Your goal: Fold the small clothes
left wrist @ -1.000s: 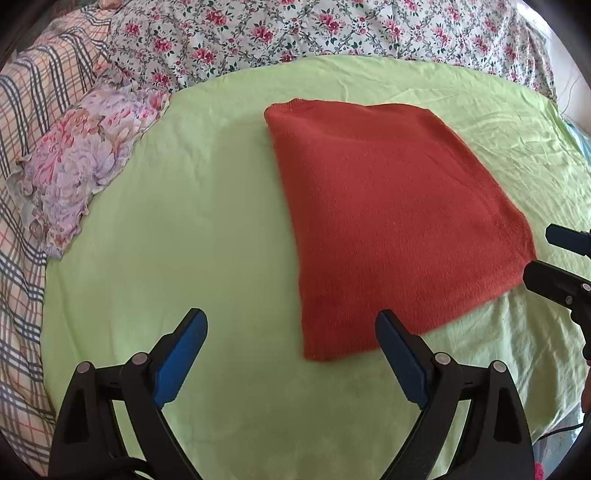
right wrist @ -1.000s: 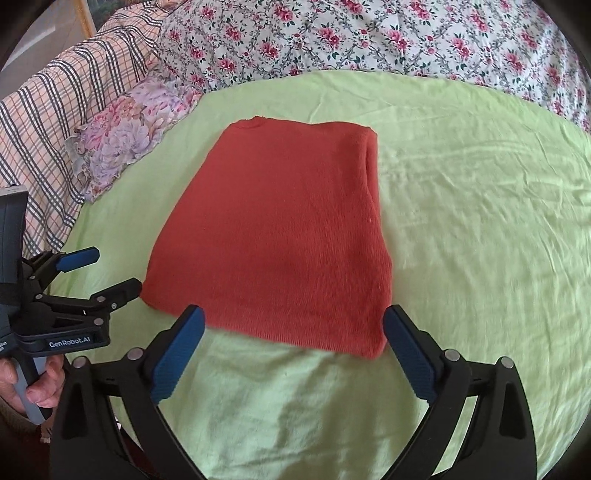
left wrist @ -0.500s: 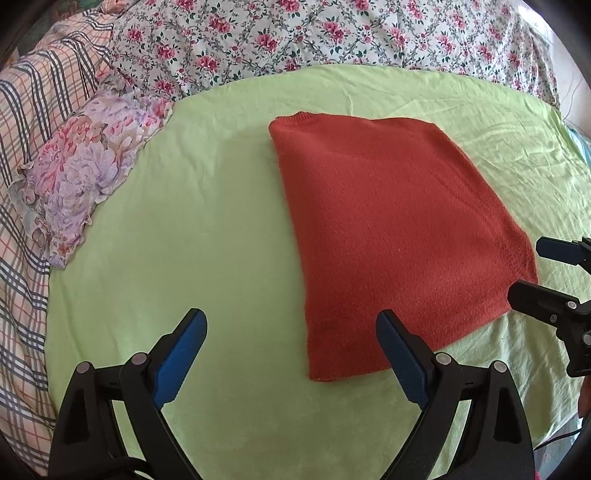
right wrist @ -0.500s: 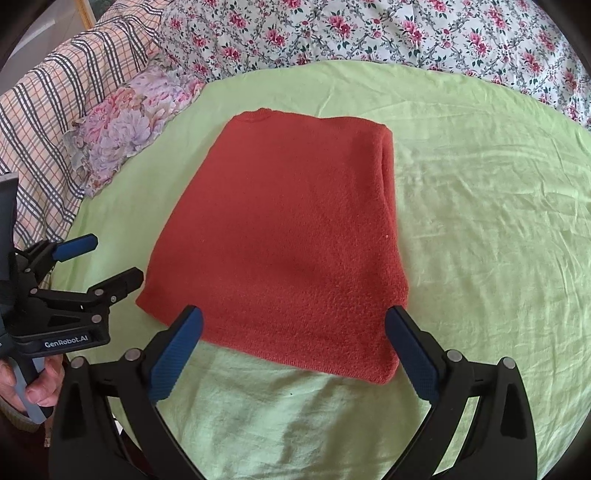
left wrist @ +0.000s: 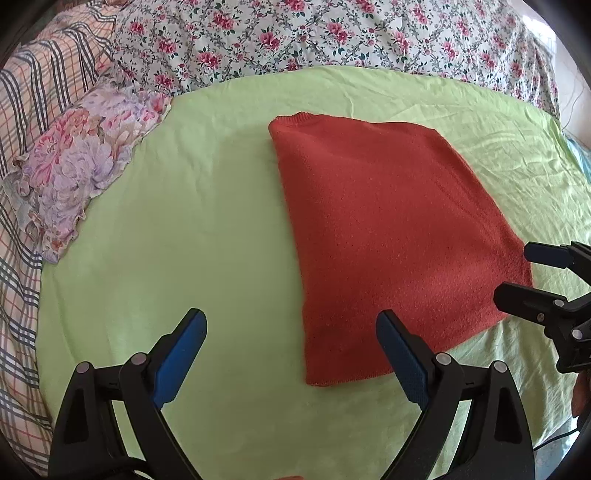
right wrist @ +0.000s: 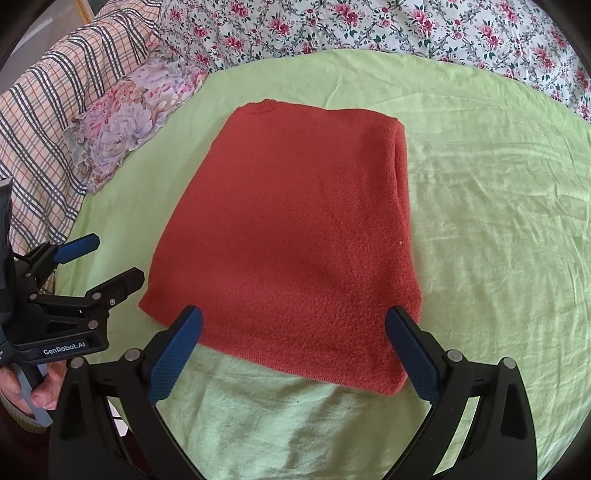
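Jaws wide on left gripper (left wrist: 290, 354) and right gripper (right wrist: 293, 350), both empty above near hem of red sweater (right wrist: 295, 236) folded mid-sheet (right wrist: 498, 221); a one-layer pinch could undo it.

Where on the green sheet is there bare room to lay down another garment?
Widest bare patch: green sheet right of the red sweater, up to the floral quilt. A second runs between sweater and frilled floral pillow. The near edge is crowded by the open left claw and right claw.
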Demonstrator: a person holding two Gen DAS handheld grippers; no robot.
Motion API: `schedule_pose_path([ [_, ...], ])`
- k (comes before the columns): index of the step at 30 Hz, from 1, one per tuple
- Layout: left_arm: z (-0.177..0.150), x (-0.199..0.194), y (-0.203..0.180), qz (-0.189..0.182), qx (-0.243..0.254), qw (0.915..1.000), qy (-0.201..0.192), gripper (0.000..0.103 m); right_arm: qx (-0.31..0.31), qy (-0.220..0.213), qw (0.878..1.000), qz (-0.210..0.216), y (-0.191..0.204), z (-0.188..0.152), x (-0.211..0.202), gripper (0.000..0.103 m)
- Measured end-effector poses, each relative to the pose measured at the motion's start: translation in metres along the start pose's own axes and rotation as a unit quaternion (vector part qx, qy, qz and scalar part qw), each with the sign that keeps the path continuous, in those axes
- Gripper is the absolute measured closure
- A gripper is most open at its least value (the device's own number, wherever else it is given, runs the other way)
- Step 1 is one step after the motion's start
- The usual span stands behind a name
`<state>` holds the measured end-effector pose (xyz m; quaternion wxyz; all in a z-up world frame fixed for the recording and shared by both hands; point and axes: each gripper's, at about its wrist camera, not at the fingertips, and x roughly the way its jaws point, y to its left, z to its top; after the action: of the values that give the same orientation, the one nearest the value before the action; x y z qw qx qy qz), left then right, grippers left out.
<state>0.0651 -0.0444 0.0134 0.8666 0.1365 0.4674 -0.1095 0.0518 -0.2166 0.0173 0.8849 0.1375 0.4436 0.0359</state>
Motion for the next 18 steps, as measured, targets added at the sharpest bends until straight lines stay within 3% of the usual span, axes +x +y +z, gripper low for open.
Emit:
schedule_pose_path([
  [18,0.0029,-0.0043,-0.0027,-0.009,-0.009,0.9999,-0.004,0.01,0.005,-0.003,1.0,0.003,0.0008,0.0044,0.0016,0.004],
])
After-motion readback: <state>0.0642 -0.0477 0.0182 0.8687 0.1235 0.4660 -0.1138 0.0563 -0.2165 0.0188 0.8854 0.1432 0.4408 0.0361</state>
